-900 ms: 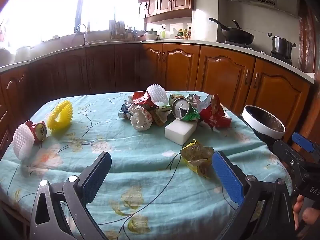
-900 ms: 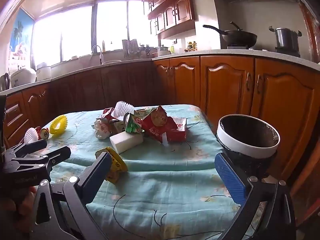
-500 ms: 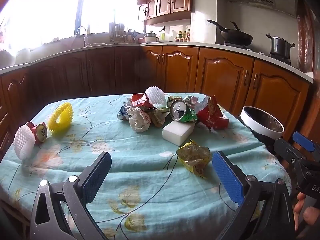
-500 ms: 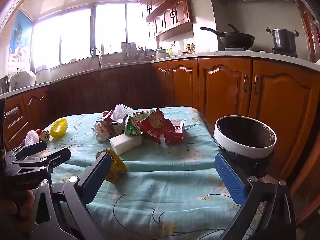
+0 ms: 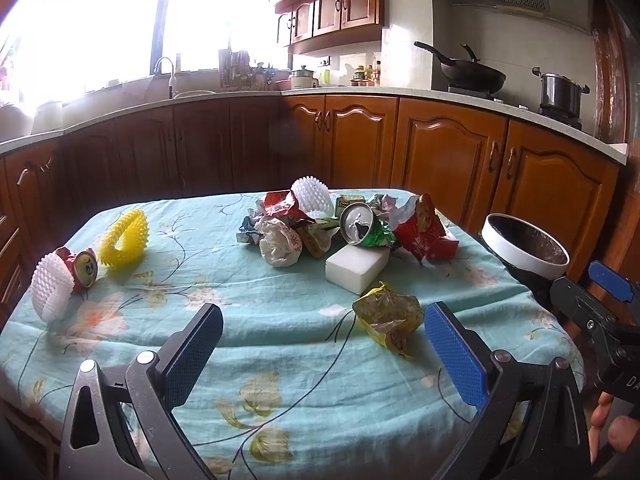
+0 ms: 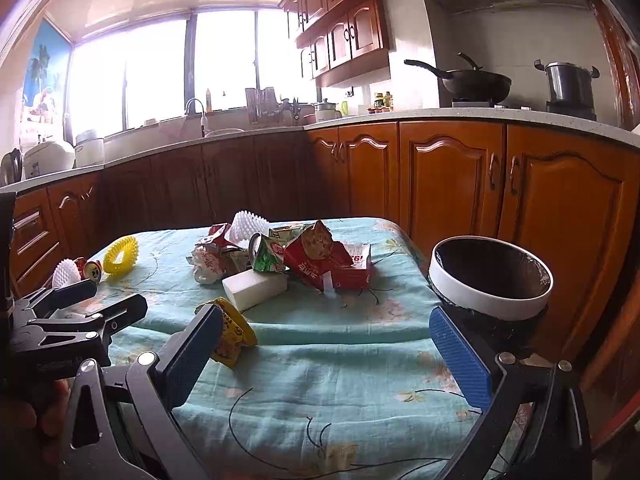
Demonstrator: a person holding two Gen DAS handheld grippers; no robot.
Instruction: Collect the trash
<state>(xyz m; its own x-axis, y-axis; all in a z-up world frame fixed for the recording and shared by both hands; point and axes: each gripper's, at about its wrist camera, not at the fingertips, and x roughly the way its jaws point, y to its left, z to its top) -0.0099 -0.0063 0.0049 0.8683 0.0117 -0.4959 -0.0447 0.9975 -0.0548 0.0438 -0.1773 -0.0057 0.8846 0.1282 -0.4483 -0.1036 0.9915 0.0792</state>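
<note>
A crumpled yellow wrapper lies alone on the near part of a table covered with a pale blue flowered cloth, closer to the viewer than a heap of other trash in the middle: red snack bags, a crushed green can, a balled white bag and a white foam block. The wrapper's long side runs roughly from the far left to the near right. It sits just ahead of the left gripper, slightly toward that gripper's right finger, and also just beyond the left finger of the right gripper, so either could reach it; the left looks a little better lined up. Both grippers have their jaws spread wide with nothing between them, hovering low over the near table edge and angled downward. A black-lined bin with a white rim stands just off the right side of the table, close to the right gripper. Far left on the cloth lie a yellow spiky ring, a white foam net and a small red can. Wooden kitchen cabinets and a bright window lie behind.
</note>
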